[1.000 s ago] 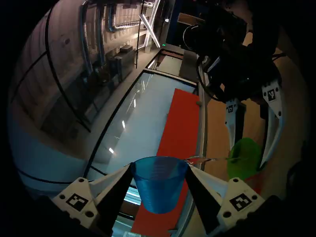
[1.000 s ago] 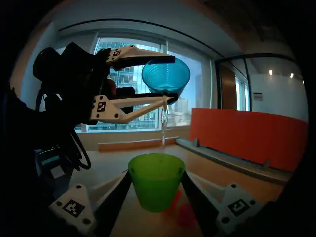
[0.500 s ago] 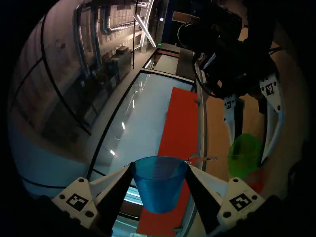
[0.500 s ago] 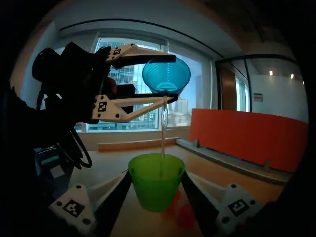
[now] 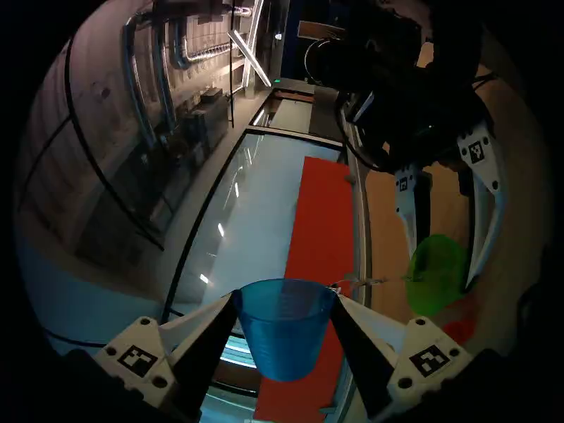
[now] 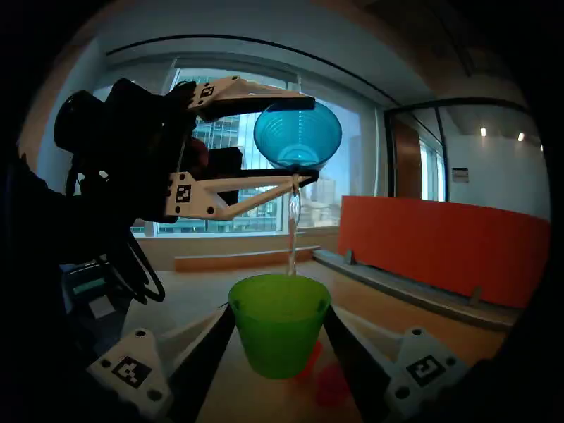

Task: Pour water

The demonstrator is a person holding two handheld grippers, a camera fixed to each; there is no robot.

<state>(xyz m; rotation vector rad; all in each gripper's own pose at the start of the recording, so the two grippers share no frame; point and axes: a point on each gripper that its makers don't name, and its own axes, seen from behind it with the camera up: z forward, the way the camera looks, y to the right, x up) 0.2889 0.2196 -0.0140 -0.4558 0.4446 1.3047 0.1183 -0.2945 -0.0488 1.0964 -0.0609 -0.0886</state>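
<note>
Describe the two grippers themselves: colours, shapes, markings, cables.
Both the left gripper and right gripper have white, tapering fingers with black inner pads. Each finger carries a square black-and-white marker near its base. In the right gripper view, the left gripper's body is a bulky black housing with black cables looping beneath it.

No legible writing anywhere; wall sign [image 6: 460,173] too small.
</note>
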